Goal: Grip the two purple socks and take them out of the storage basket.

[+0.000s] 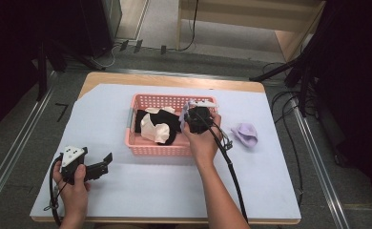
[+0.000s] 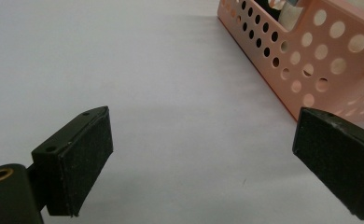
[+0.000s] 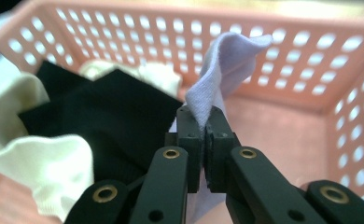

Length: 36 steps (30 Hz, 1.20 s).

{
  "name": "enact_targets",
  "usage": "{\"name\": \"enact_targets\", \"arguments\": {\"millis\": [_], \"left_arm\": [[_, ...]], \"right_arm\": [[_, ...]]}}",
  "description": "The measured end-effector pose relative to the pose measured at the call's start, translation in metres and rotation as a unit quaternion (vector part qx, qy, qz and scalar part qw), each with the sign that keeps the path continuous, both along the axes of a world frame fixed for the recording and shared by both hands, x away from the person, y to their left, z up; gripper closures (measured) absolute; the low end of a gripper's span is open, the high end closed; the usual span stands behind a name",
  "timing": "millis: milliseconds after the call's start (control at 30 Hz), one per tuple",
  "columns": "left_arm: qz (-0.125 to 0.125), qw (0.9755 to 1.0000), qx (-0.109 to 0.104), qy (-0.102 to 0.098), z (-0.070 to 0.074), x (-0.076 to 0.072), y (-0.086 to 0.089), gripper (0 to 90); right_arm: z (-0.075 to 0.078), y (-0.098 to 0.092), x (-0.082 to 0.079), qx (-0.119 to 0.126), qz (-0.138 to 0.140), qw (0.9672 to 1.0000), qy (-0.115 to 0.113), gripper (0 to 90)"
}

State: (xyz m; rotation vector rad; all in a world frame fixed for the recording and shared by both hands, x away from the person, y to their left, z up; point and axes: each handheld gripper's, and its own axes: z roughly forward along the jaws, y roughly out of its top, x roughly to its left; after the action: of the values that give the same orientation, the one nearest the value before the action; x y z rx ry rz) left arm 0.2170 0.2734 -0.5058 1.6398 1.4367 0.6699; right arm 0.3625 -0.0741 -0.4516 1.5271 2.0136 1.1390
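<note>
A pink perforated basket (image 1: 146,149) sits mid-table with black socks (image 1: 171,120) and cream socks (image 1: 155,130) piled inside. My right gripper (image 3: 203,128) is over the basket's right half, shut on a lilac sock (image 3: 220,70) whose free end stands up above the jaws. In the high view that right gripper (image 1: 192,110) is at the basket's right end, with the lilac sock (image 1: 185,111) at its tip. My left gripper (image 1: 108,159) rests open at the front left, jaws wide with only white cover between them. From the left gripper view the basket (image 2: 311,56) is to the upper right.
A second lilac sock (image 1: 245,134) lies on the white table cover (image 1: 270,181) to the right of the basket. Black cables trail from both grippers toward the front edge. Dark stands and cables crowd the floor beyond the table.
</note>
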Motion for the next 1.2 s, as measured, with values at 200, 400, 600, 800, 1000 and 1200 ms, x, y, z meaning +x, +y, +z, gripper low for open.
{"name": "enact_targets", "arguments": {"millis": [200,400,600,800,1000,1200], "left_arm": [[0.0,1.0,0.0,0.001,0.0,0.0,0.0,5.8],[0.001,1.0,0.001,0.001,0.0,0.0,0.0,5.8],[0.0,1.0,0.003,0.0,0.0,0.0,0.0,5.8],[0.002,1.0,-0.001,-0.002,0.0,0.0,-0.001,5.8],[0.0,1.0,0.001,-0.001,0.0,0.0,0.0,5.8],[-0.001,1.0,0.003,-0.002,0.0,0.0,0.0,5.8]], "right_arm": [[0.008,-0.006,-0.013,-0.002,0.02,0.9951,-0.097,87.3],[0.02,-0.01,-0.024,-0.005,0.028,0.9829,-0.182,87.2],[0.032,-0.017,-0.032,0.007,0.017,0.9701,-0.242,87.2],[0.042,-0.03,-0.037,0.014,-0.012,0.9603,-0.278,87.3],[0.047,-0.052,-0.038,0.013,-0.038,0.9573,-0.286,87.2],[0.047,-0.082,-0.043,0.013,-0.074,0.9535,-0.292,87.2]]}}
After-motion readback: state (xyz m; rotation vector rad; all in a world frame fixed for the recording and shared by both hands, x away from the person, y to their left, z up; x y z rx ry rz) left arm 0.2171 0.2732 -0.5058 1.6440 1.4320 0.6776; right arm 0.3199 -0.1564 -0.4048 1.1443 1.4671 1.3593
